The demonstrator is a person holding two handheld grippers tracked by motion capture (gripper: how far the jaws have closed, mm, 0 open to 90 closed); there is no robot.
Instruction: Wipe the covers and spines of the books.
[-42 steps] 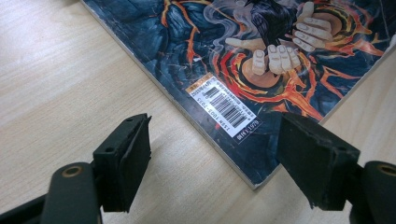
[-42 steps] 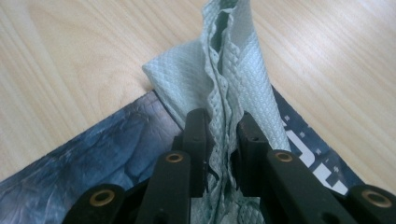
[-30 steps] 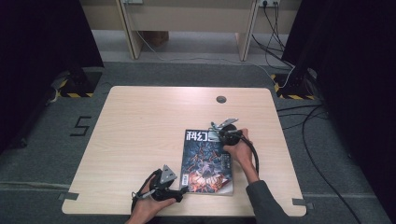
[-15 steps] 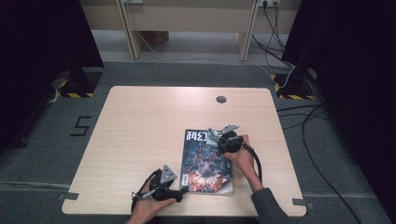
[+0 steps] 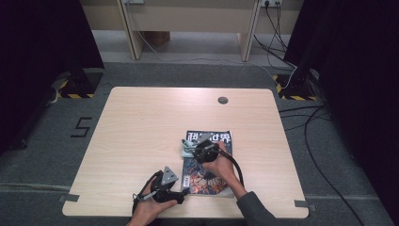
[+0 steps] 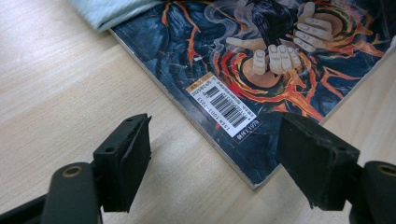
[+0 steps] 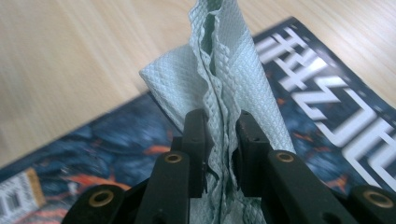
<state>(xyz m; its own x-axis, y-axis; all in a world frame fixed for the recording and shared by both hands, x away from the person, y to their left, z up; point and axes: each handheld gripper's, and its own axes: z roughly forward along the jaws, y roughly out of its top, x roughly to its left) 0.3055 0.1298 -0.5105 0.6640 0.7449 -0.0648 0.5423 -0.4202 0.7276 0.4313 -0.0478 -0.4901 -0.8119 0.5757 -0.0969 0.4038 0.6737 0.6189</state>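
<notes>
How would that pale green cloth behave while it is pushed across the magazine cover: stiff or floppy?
Probably floppy: the cloth bunches into wavy folds between the right gripper pads. Likely light, since it stands up from the pinch. It may drag rather than slide flat on the magazine.

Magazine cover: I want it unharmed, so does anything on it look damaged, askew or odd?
No damage shows. The magazine lies flat on the table. The one oddity is a bunched pale-green cloth, pinched in the right tongs over its cover.
</notes>
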